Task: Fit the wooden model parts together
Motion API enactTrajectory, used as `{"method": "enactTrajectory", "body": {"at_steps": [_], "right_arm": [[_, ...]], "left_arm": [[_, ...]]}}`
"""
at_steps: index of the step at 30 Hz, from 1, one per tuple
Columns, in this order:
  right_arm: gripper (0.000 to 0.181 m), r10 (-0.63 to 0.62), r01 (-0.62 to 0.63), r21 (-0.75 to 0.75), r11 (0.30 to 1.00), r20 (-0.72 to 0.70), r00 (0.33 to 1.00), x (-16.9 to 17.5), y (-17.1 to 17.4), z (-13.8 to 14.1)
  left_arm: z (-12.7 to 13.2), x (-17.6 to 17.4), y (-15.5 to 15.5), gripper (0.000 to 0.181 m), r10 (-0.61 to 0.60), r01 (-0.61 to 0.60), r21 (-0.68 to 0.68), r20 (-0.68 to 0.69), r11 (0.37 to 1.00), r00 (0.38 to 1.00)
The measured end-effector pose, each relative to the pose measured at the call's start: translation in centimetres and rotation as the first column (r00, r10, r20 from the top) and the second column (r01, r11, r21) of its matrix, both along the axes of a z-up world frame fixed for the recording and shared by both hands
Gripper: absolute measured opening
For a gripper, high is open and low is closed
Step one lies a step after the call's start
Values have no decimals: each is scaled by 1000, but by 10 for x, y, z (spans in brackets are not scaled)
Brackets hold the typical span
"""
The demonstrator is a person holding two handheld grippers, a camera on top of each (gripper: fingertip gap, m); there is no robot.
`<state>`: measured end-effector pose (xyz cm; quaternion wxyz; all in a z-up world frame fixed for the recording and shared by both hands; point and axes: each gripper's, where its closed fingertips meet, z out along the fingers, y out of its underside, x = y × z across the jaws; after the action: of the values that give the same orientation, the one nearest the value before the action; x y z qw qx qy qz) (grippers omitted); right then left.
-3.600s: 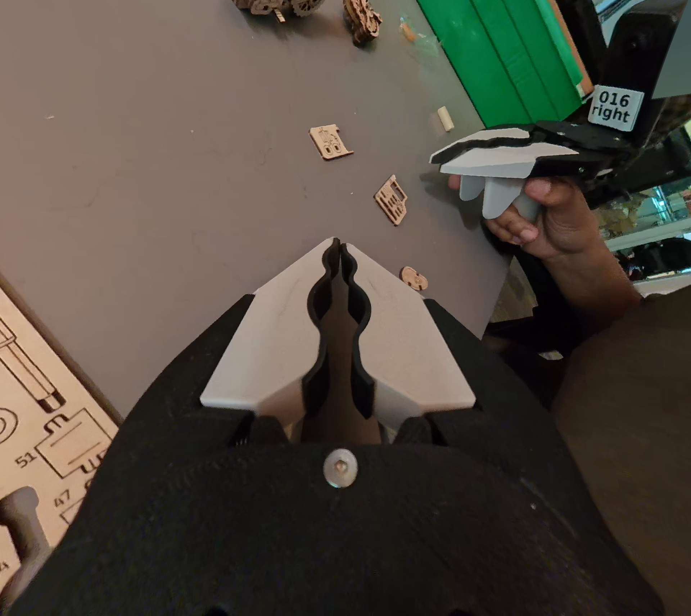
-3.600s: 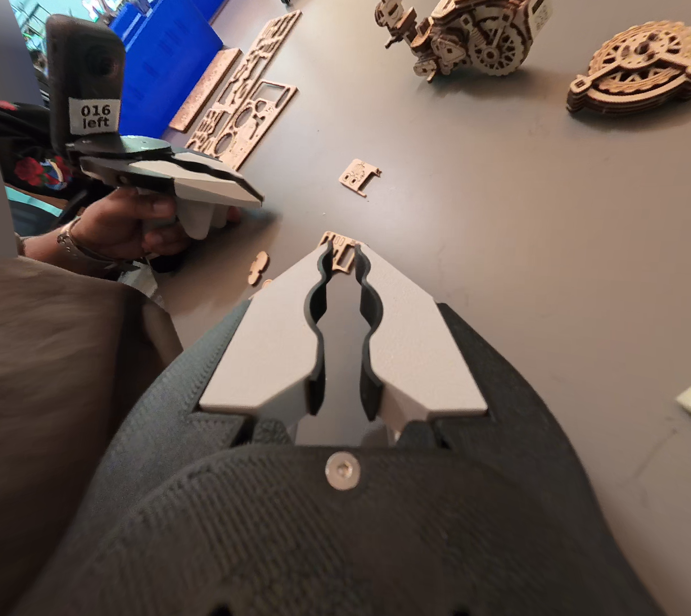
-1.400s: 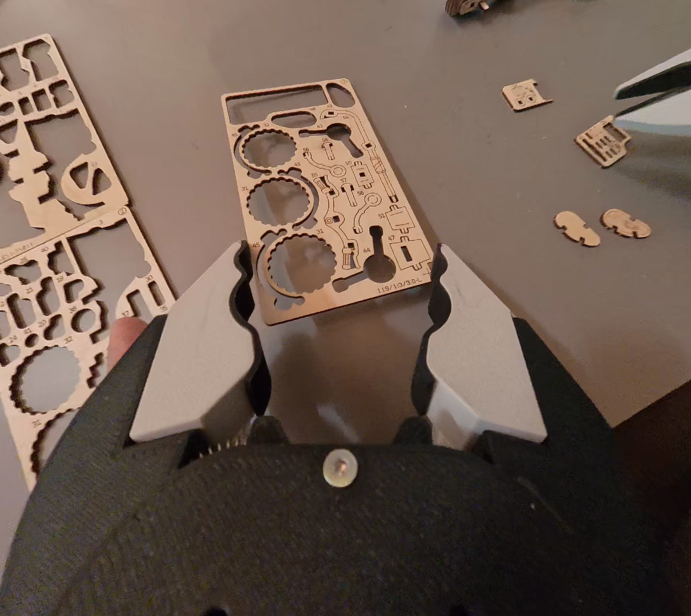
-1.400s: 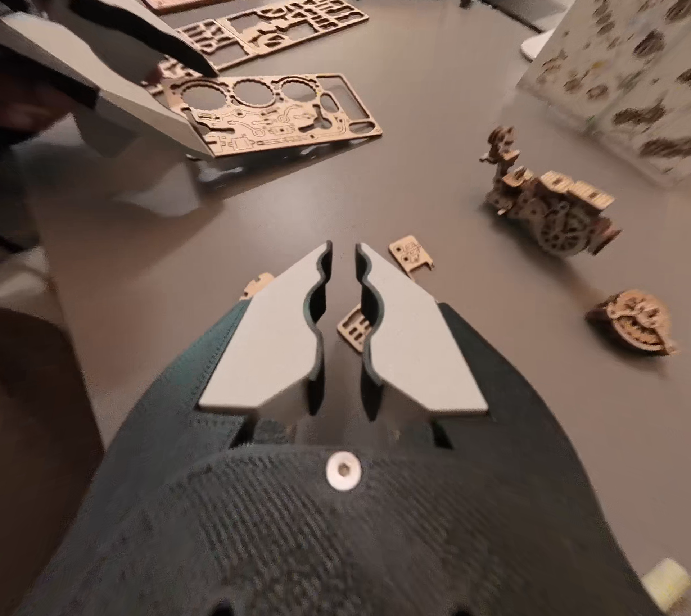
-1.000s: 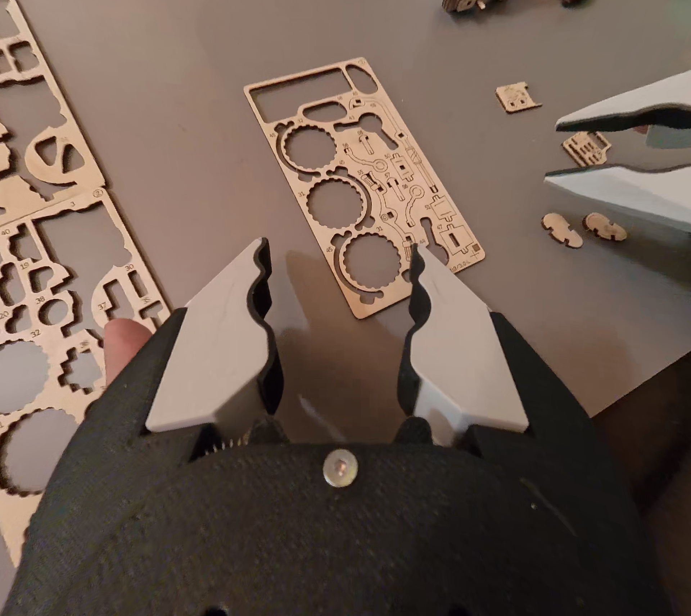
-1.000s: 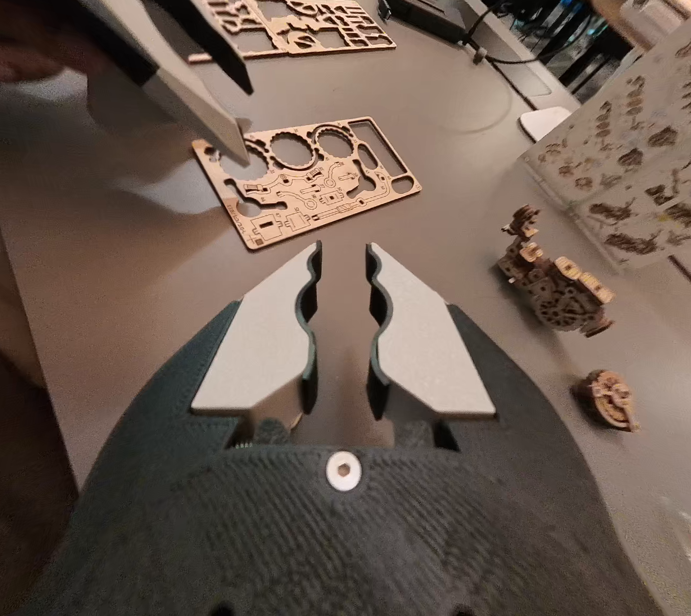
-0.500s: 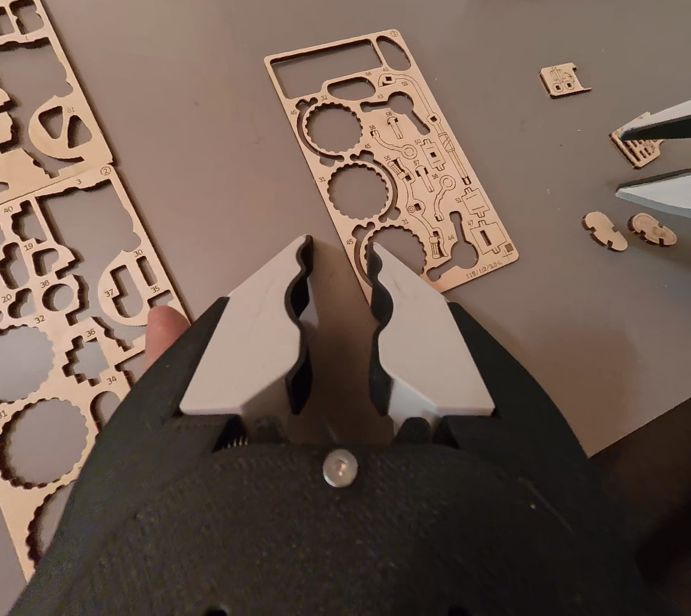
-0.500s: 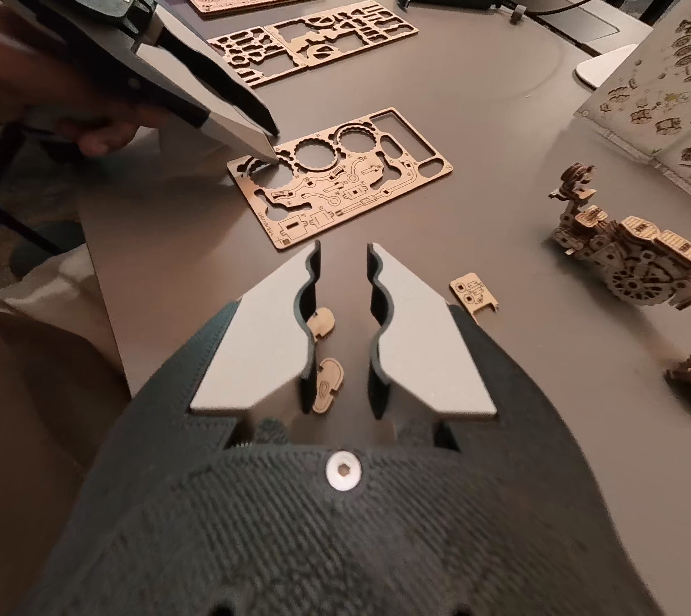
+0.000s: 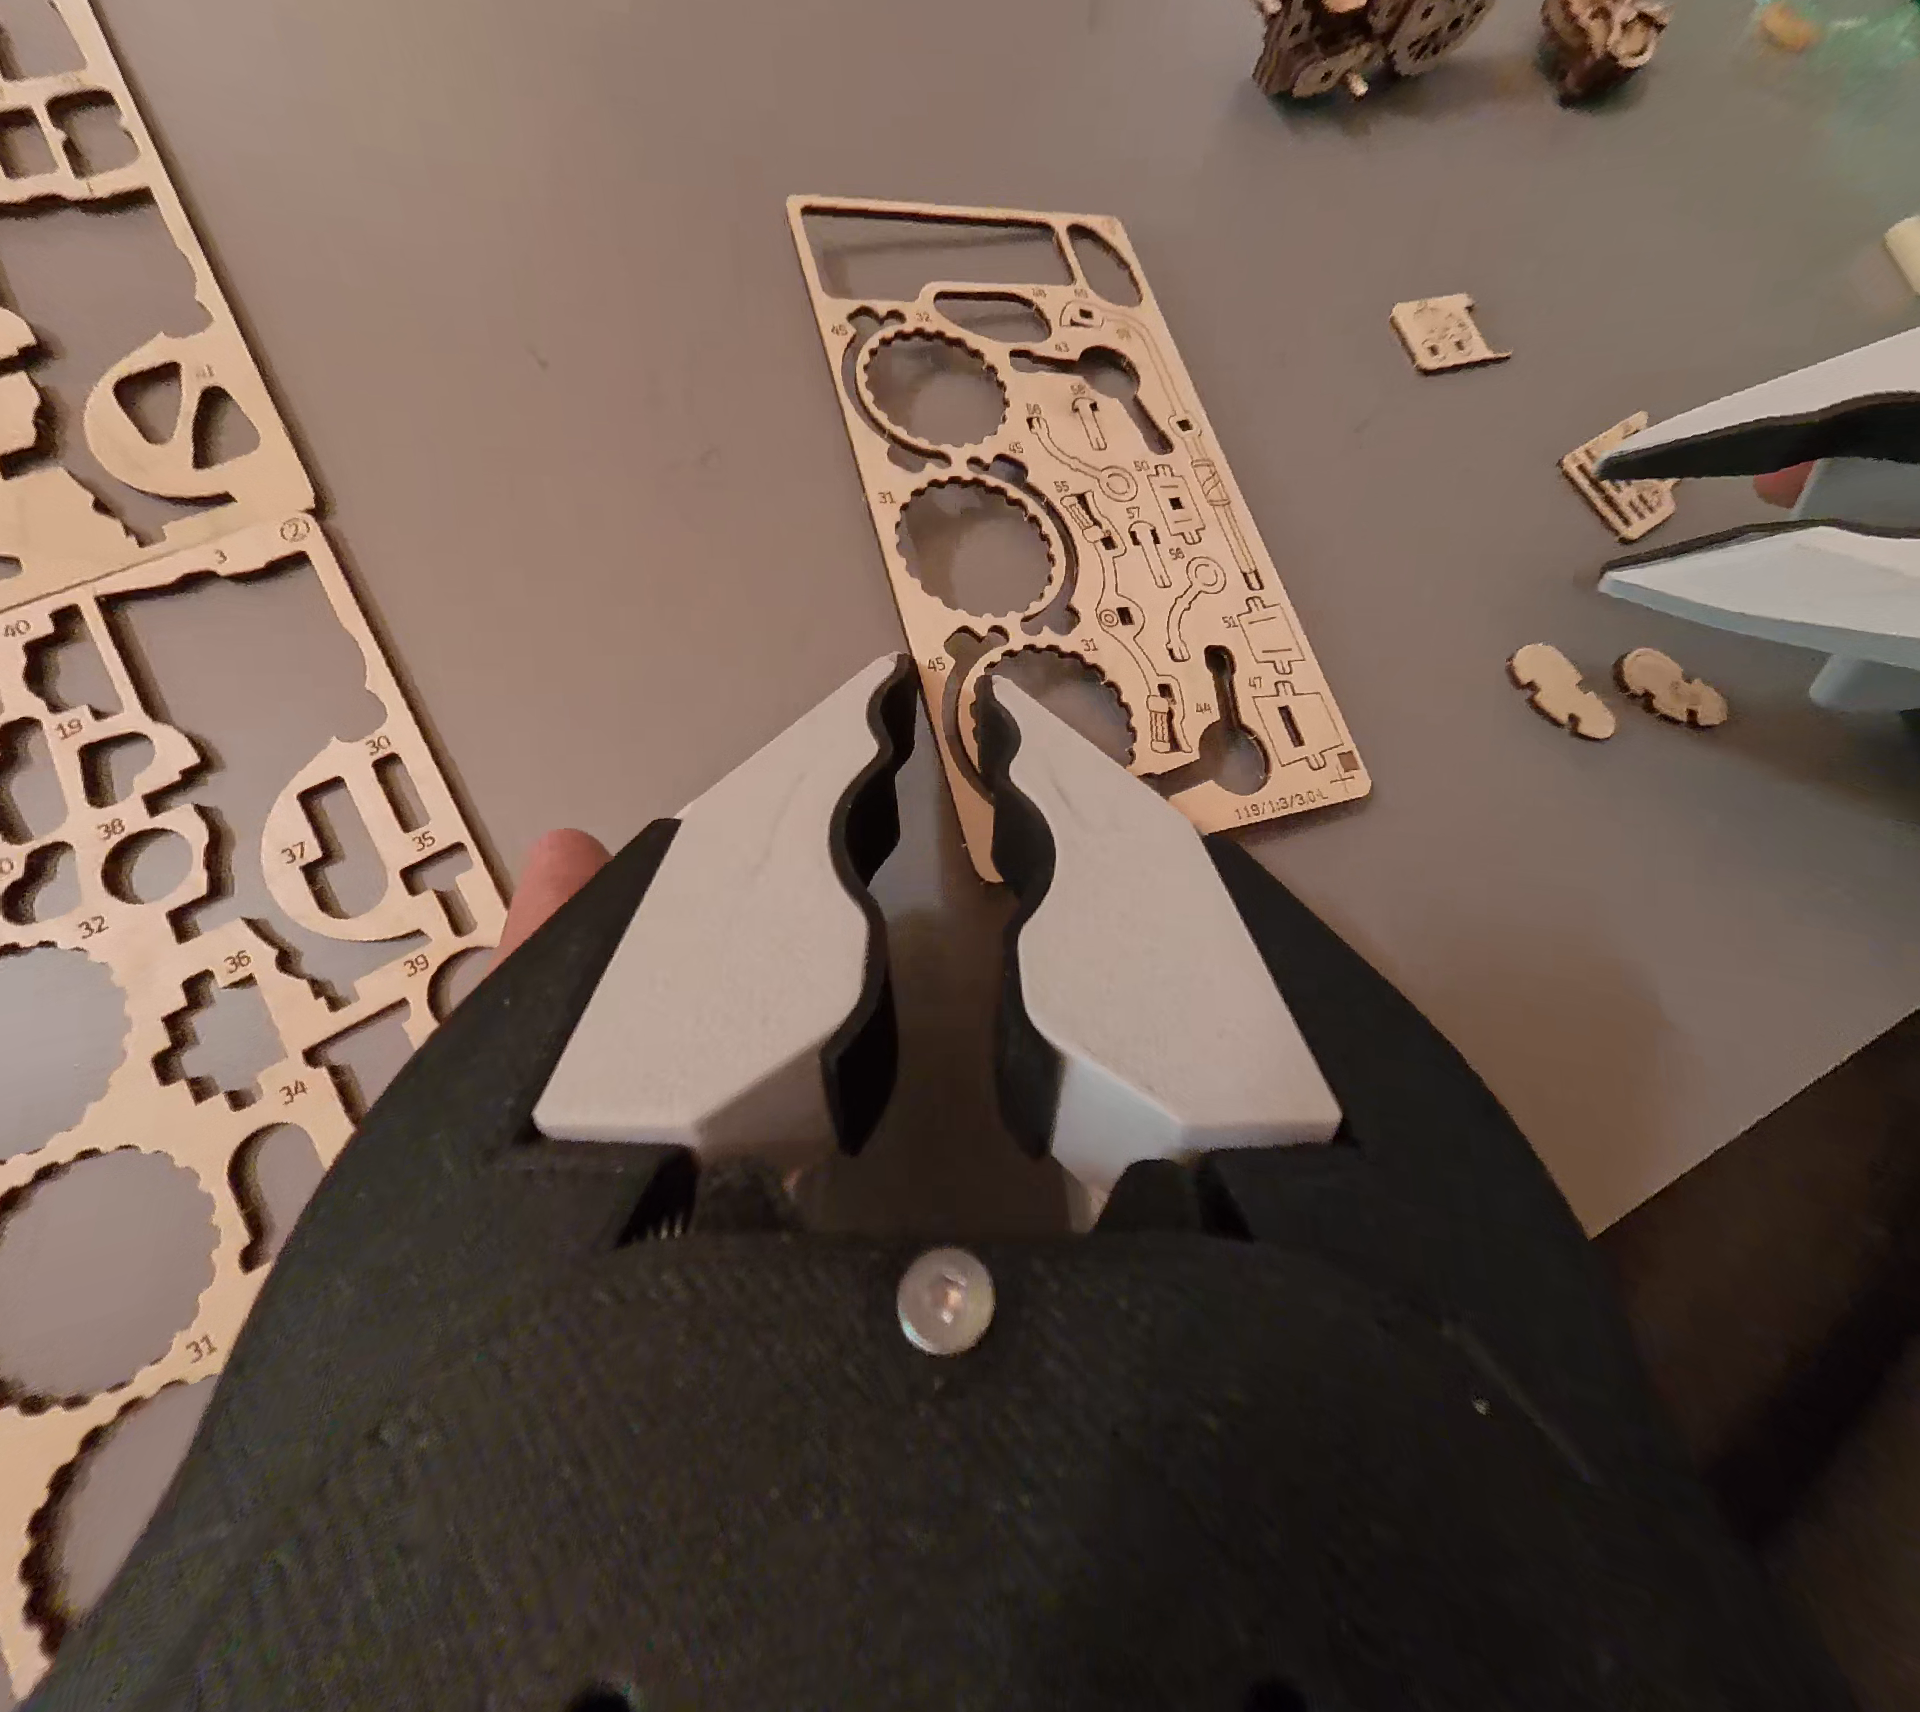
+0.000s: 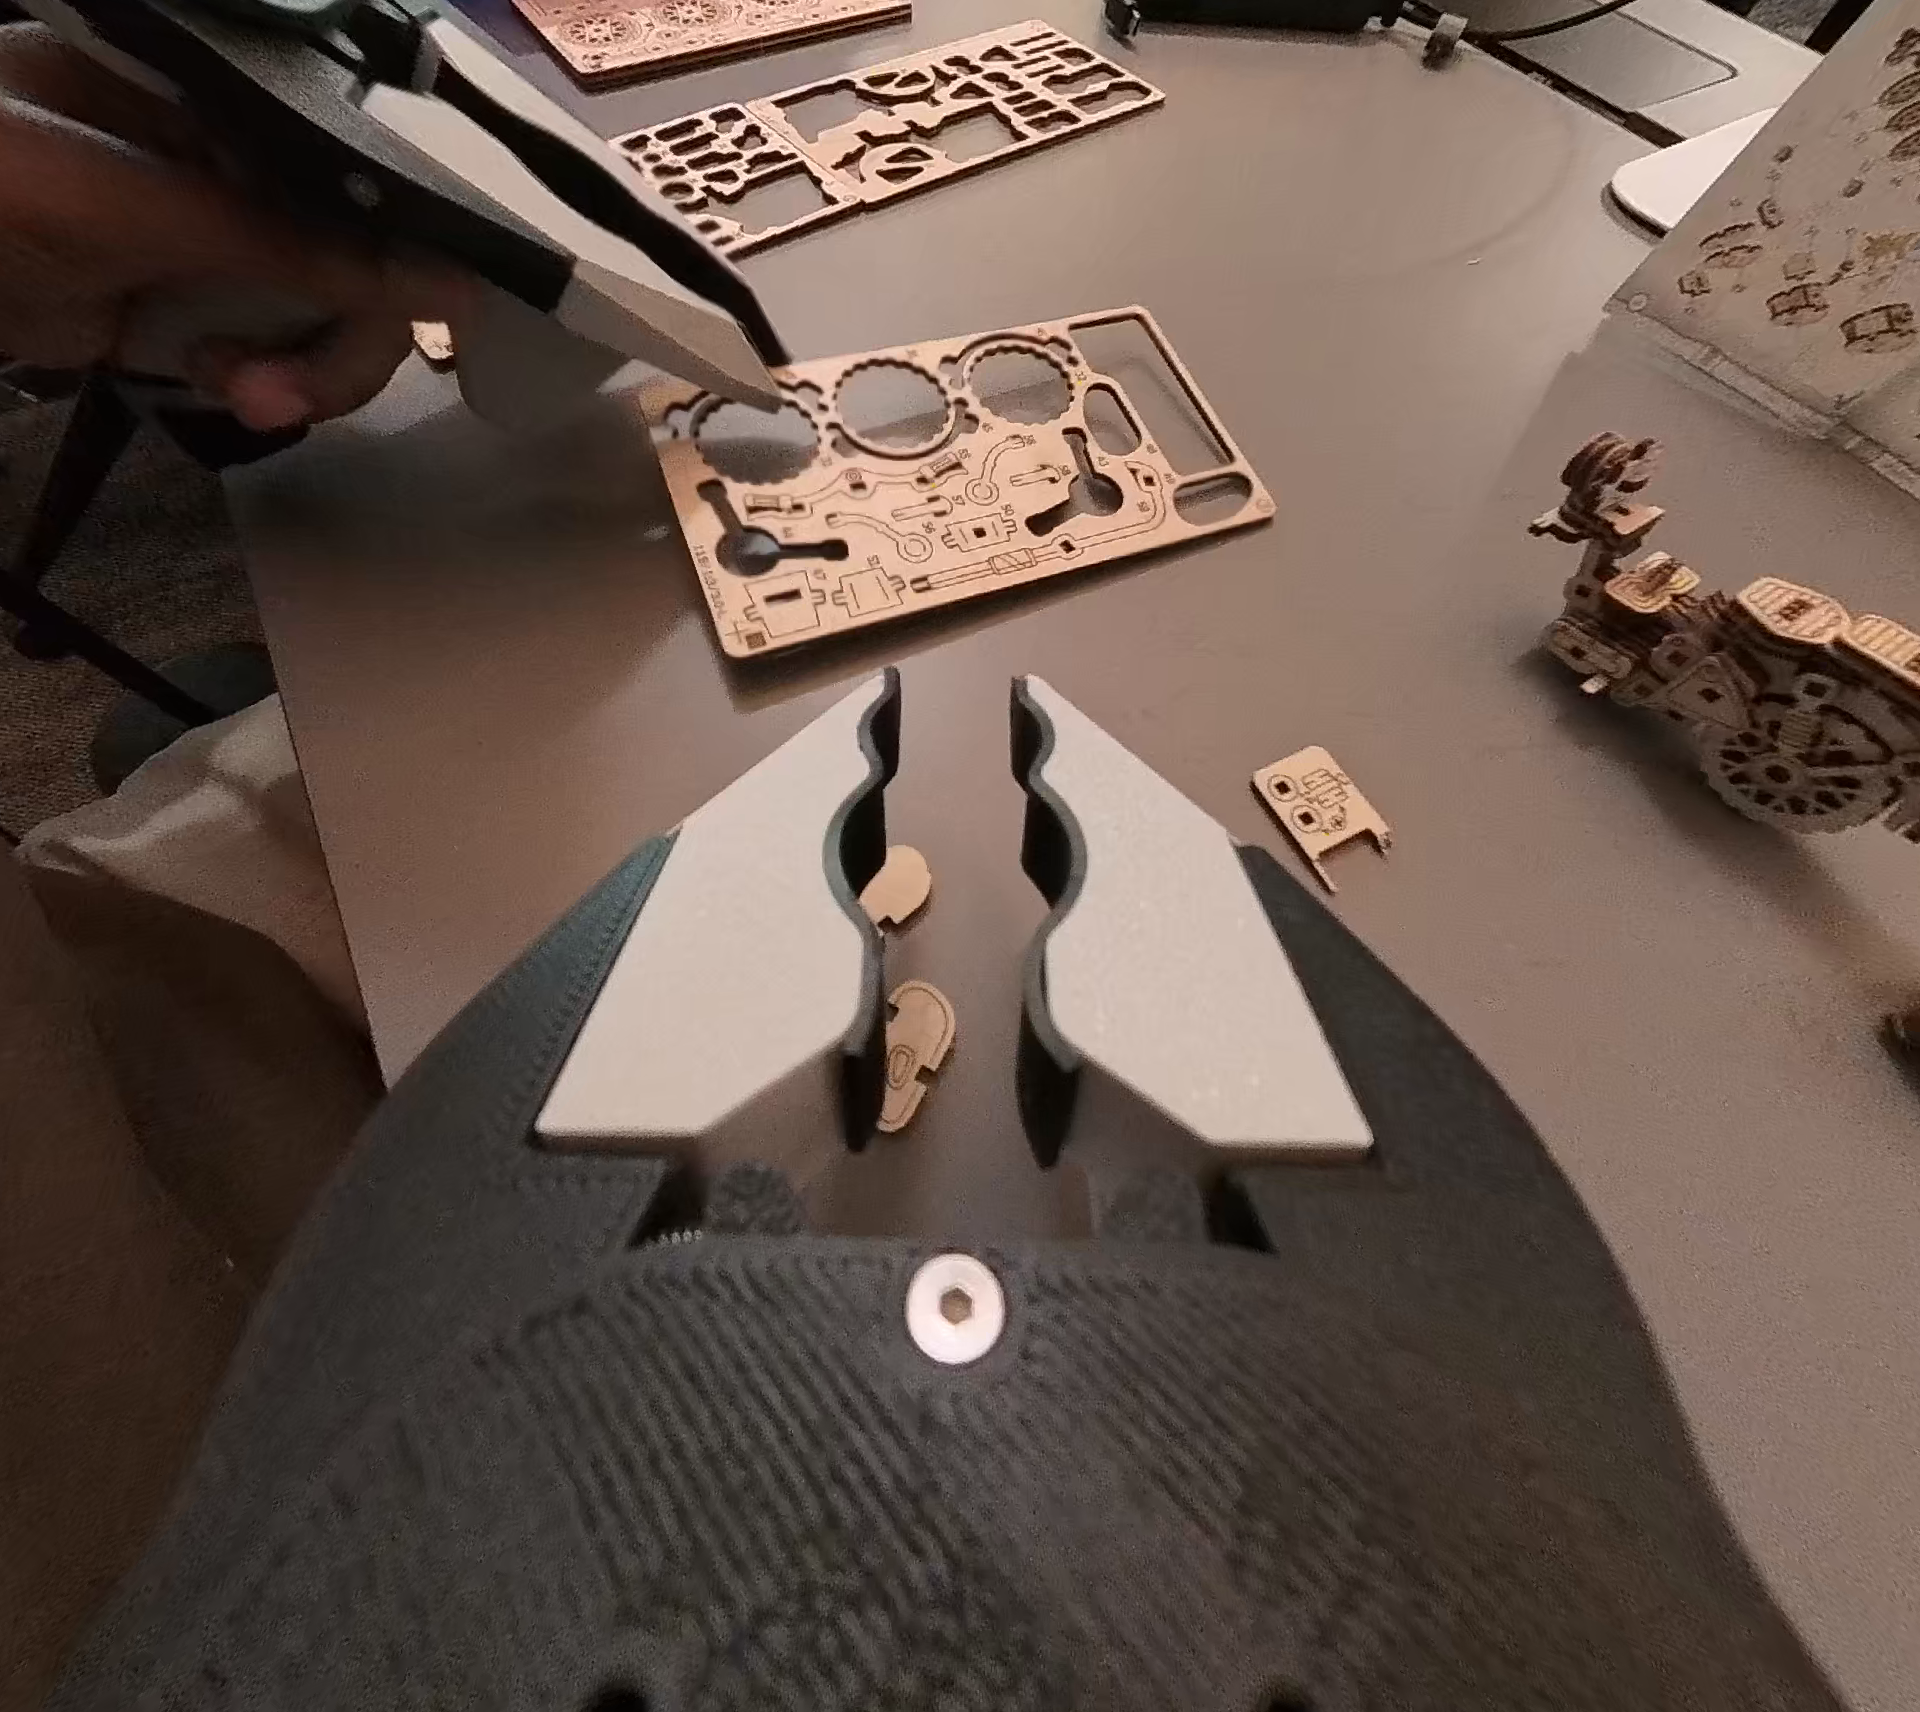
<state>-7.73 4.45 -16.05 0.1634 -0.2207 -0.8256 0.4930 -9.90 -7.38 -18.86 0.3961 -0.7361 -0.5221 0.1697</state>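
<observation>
Left gripper (image 9: 945,696) barely open, straddling the laser-cut parts sheet (image 9: 1091,457) edge at 6 o'clock; thin plywood might snap if twisted.

The right gripper (image 10: 951,706) hovers above the table (image 10: 1351,291) at lower centre, jaws parted. In the upper left, the left gripper (image 10: 764,374) touches the wooden part sheet (image 10: 966,509). A wooden model (image 10: 1745,665) stands at the right edge.

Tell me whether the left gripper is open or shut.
Open: the left gripper shows a narrow gap between its fingertips, straddling the parts sheet's near edge.
</observation>
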Motion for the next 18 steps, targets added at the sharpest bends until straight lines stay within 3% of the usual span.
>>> {"method": "enactTrajectory", "body": {"at_steps": [11, 18], "right_arm": [[20, 25, -25, 1, 1000, -8, 1000, 2, -1, -1], [32, 116, -89, 136, 987, -205, 972, 16, -14, 1]], "left_arm": [[10, 0, 3, 9, 10, -11, 105, 3, 994, 1000], [10, 3, 7, 9, -4, 3, 115, 15, 993, 1000]]}}
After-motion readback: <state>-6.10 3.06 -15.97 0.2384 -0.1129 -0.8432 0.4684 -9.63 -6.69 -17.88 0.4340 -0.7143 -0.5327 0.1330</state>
